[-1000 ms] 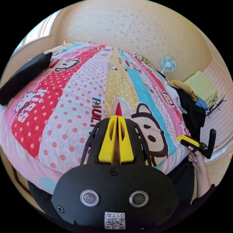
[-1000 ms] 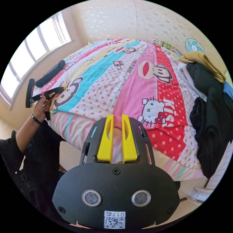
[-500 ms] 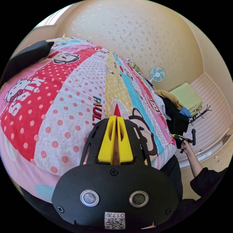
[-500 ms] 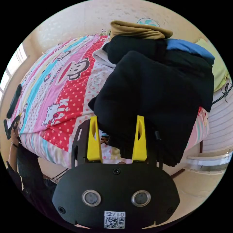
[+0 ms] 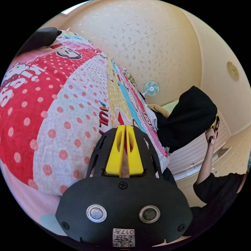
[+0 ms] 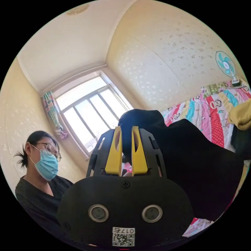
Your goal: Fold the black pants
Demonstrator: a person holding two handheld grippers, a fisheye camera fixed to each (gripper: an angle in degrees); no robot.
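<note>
Black pants (image 6: 198, 167) are off the bed and in the air, bunched, hanging from the right gripper (image 6: 126, 136). Its yellow jaws are nearly together, pinching a fold of the fabric between the tips; the rest drapes away toward 4 o'clock in the right gripper view. Gripper is tilted up toward ceiling and window (image 6: 89, 109), presumably so the cloth hangs free and shakes out before laying flat.

Left gripper view: same black pants (image 5: 188, 117) at 3 o'clock, lifted above the clothes pile (image 5: 159, 112) at the bed's edge, held up by the person's hand (image 5: 210, 133) on the right gripper handle.

Left gripper (image 5: 125, 130) has its jaws pressed together with nothing between them, hovering low over the patterned bedsheet (image 5: 65, 104). My read: it's idle, parked over the bare sheet where the pants would be spread.

Step, as I judge it: pickup done, folding not started. Next needs a second corner for the left gripper, likely waistband or hem; can't tell which end is pinched now.

Risk: single small pinch on a bunched fold, could slip.

Fan (image 5: 151, 89) by the wall, well clear.
</note>
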